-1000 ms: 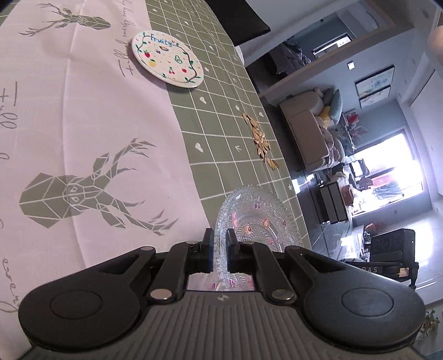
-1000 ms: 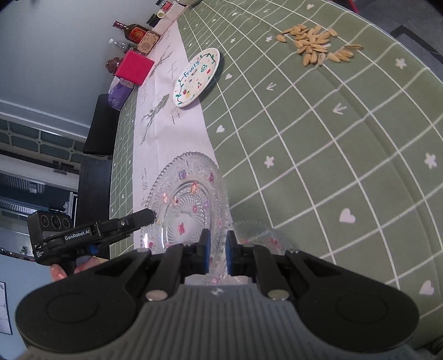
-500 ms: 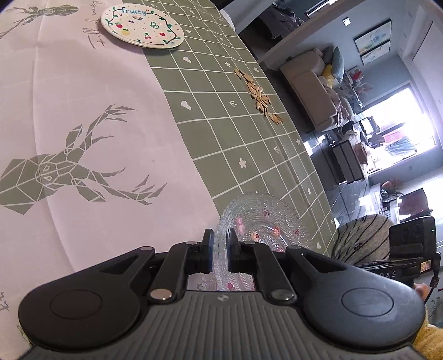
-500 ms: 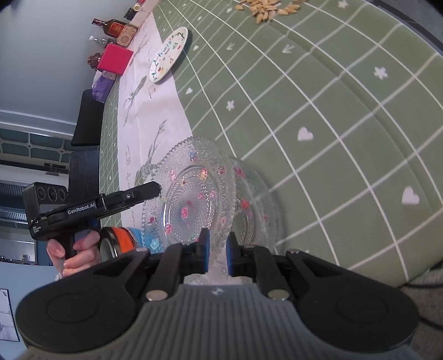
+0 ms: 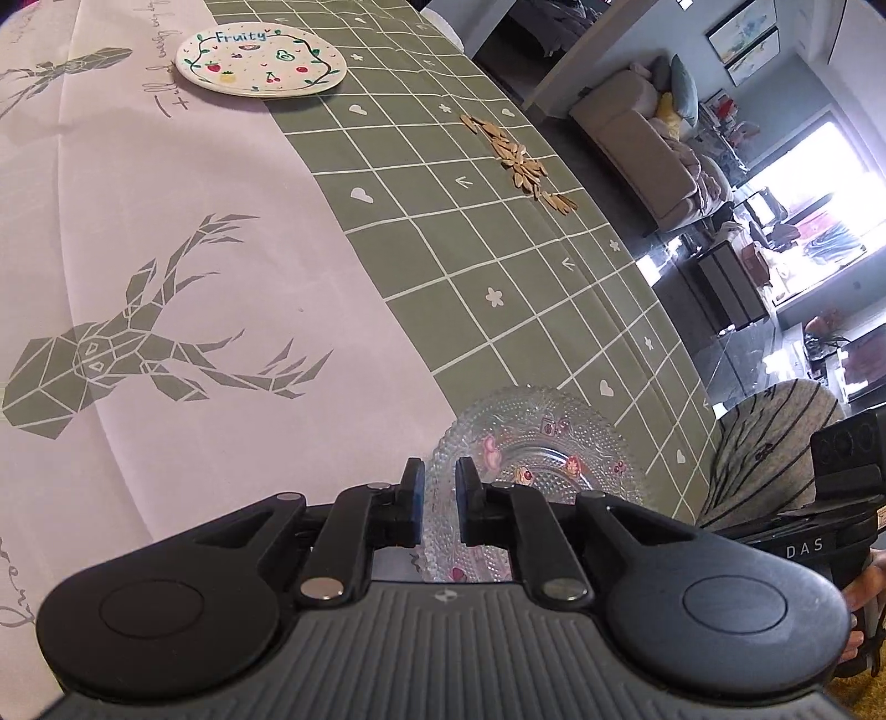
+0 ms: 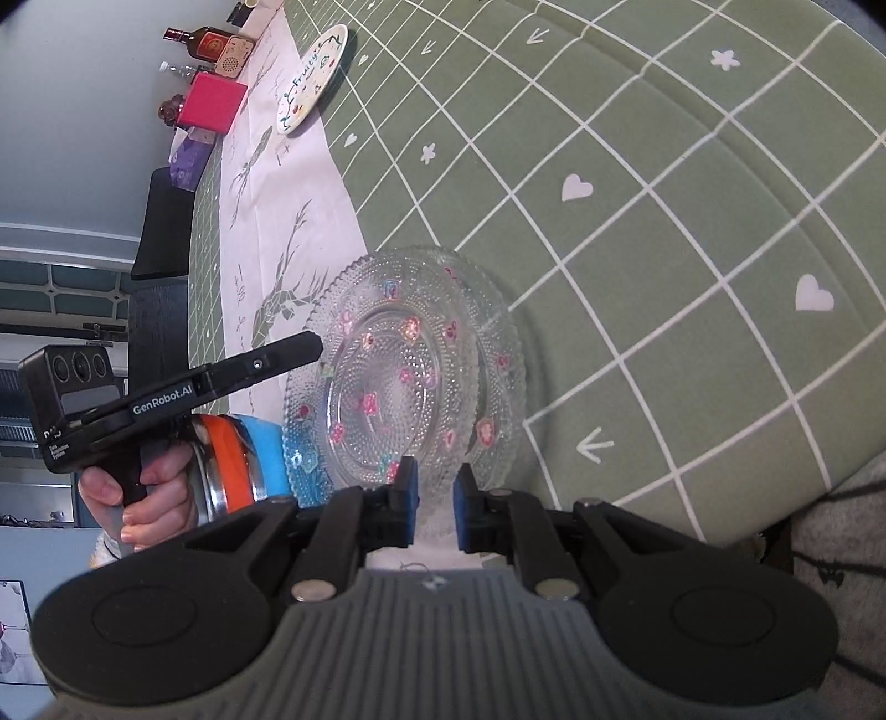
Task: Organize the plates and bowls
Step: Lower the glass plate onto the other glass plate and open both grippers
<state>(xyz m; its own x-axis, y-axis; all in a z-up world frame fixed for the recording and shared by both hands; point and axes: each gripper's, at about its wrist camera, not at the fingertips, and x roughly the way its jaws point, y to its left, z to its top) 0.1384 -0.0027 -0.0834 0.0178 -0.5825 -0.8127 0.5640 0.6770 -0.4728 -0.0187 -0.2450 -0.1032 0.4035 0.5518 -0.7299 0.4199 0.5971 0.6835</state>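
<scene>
Two clear glass plates with small flower decals are held low over the near corner of the table. My left gripper [image 5: 439, 487] is shut on the rim of one glass plate [image 5: 540, 443]. The right wrist view shows that plate [image 6: 382, 399] lying almost nested over the second glass plate [image 6: 501, 354]. My right gripper [image 6: 434, 490] is shut on the near rim of the second one. The left gripper [image 6: 314, 346] comes in from the left, its tip at the top plate's left rim. A white "Fruity" plate [image 5: 260, 61] lies far off on the pale table runner.
Loose seeds [image 5: 520, 160] are scattered on the green checked cloth near the table's right edge [image 5: 637, 260]. A pink box [image 6: 213, 102] and bottles [image 6: 205, 41] stand at the far end. An orange and blue round object with a metal rim [image 6: 238, 465] sits by the hand on the left gripper.
The left gripper's plate has slid across over the right gripper's plate, so the two now overlap almost fully. Both grippers have come lower and nearer the table's near corner.
</scene>
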